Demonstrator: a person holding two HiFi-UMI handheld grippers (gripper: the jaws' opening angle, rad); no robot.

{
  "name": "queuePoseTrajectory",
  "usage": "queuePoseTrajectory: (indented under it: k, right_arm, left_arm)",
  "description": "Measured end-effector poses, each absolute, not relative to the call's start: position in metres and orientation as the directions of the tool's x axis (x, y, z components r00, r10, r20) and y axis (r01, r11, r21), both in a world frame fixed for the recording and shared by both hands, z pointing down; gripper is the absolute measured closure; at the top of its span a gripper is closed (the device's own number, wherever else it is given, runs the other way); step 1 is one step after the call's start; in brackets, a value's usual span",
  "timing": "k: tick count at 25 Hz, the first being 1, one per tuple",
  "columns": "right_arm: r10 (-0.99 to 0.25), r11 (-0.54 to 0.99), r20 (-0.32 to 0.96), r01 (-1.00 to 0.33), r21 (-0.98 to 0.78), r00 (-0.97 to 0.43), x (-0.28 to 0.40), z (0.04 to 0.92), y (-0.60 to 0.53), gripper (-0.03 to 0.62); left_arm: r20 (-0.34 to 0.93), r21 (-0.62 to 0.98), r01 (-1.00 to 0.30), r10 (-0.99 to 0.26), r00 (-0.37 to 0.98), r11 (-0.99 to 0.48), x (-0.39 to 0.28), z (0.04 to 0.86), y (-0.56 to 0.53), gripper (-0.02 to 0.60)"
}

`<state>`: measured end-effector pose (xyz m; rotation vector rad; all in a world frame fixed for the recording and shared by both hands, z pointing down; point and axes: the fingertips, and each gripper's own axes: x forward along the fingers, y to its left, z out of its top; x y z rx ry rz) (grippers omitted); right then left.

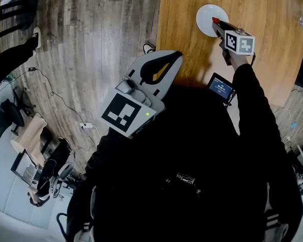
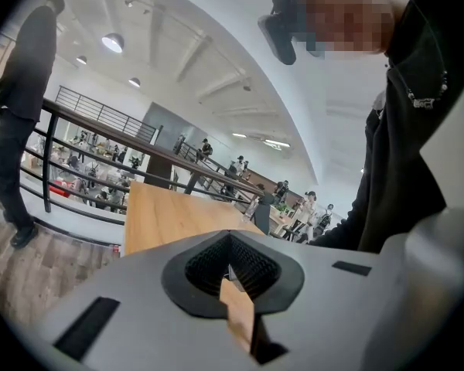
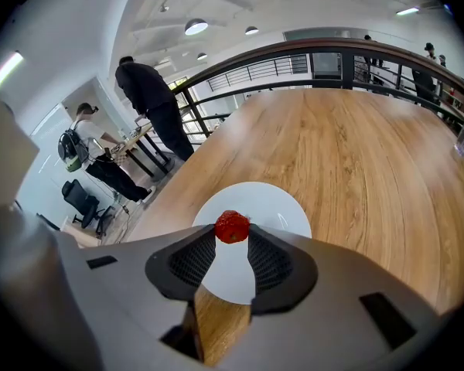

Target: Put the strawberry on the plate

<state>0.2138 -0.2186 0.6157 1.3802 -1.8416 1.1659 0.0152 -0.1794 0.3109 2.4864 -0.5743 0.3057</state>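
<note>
Gripping small red strawberry (image 3: 232,226) over round white plate (image 3: 282,207)

Right grey two-jaw gripper (image 3: 232,236), lower centre of its own view: jaw tips clamped on the strawberry. Strawberry shows against the plate, mid-frame; contact with it unclear. Plate rests on light wooden table (image 3: 356,145). Left grey gripper (image 2: 230,271), lower centre of its view: jaws together, nothing between.

Head view looks steeply down past the person (image 1: 192,175), plate (image 1: 206,15) far off at top. Right gripper view sits close above that same plate, facing across the table (image 3: 356,145). Left gripper view looks nearly level, well back from the plate.
</note>
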Motion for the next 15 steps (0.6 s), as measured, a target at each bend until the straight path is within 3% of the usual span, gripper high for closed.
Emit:
queuePoseTrajectory:
  k: [8, 15]
  right_arm:
    - [-0.461, -0.07, 0.847, -0.941, -0.331, -0.263, 0.209, 0.635, -0.211, 0.451]
    - [-0.419, -0.14, 0.892, -0.959, -0.246, -0.168, 0.211, 0.684, -0.211, 0.45]
  left_arm:
    - [0.302, 0.479, -0.365, -0.241, 0.922, -0.798, 0.006, 0.312, -0.197, 0.583]
    - [0.283, 0.486, -0.293, -0.169, 0.944, -0.824, -0.016, 0.344, -0.218, 0.583]
